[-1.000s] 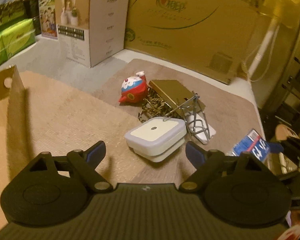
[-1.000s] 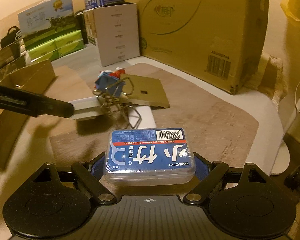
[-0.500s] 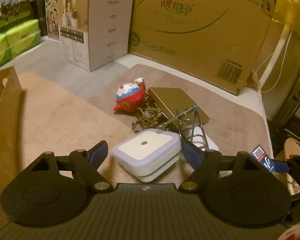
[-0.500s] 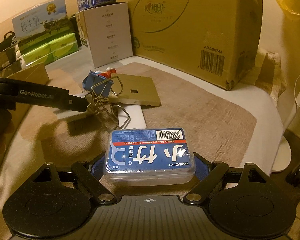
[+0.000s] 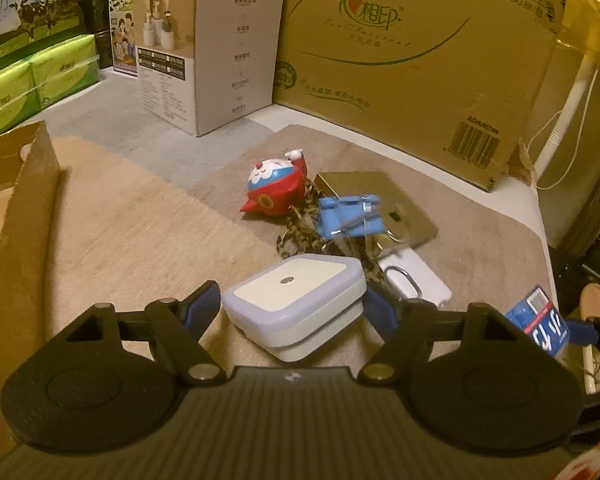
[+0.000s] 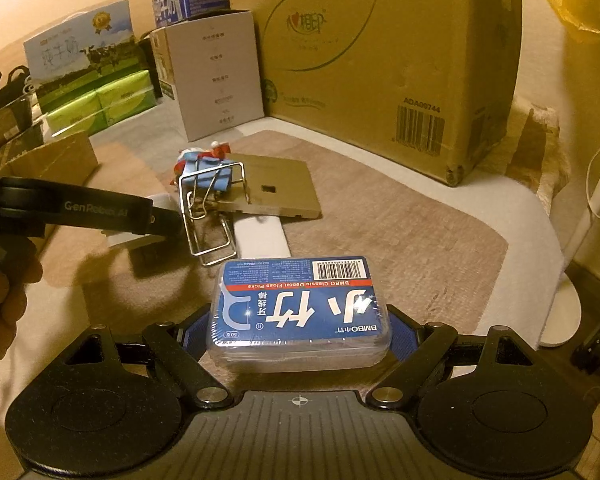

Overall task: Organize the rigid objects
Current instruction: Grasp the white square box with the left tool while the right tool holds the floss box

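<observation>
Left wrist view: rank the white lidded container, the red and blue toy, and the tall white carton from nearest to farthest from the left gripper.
1. White lidded container, between the left gripper's fingers.
2. Red and blue toy, mid-mat, beyond it.
3. Tall white carton, far back, left.

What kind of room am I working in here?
Probably a home storage corner: a large tissue carton and milk cartons stand around a rug scattered with household bits.

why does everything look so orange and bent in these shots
Both views: warm dim lighting tints everything amber. Left wrist view: fisheye bows the big cardboard box; the blue binder clip is smeared. Right wrist view: floss box is sharp with small glints, edges bulge outward.
</observation>
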`<action>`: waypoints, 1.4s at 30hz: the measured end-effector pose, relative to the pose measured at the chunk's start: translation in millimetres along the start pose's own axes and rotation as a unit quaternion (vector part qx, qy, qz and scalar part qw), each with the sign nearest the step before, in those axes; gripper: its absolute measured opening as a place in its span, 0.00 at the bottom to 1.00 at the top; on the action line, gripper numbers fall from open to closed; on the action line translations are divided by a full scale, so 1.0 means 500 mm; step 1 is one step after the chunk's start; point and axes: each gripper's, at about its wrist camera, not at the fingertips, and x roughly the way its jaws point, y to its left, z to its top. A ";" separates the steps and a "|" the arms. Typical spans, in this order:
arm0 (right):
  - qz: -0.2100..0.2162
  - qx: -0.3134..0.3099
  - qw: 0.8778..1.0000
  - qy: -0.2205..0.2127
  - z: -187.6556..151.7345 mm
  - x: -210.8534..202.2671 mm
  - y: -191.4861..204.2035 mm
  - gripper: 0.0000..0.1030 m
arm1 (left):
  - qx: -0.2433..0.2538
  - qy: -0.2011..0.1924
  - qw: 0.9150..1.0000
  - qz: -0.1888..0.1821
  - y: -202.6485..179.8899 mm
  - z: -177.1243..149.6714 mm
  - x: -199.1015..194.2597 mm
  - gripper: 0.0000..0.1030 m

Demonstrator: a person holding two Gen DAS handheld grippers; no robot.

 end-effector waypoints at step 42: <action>0.019 -0.022 1.000 0.012 -0.046 -0.061 0.059 0.83 | -0.058 -0.025 0.998 0.028 0.008 -0.180 -0.170 0.74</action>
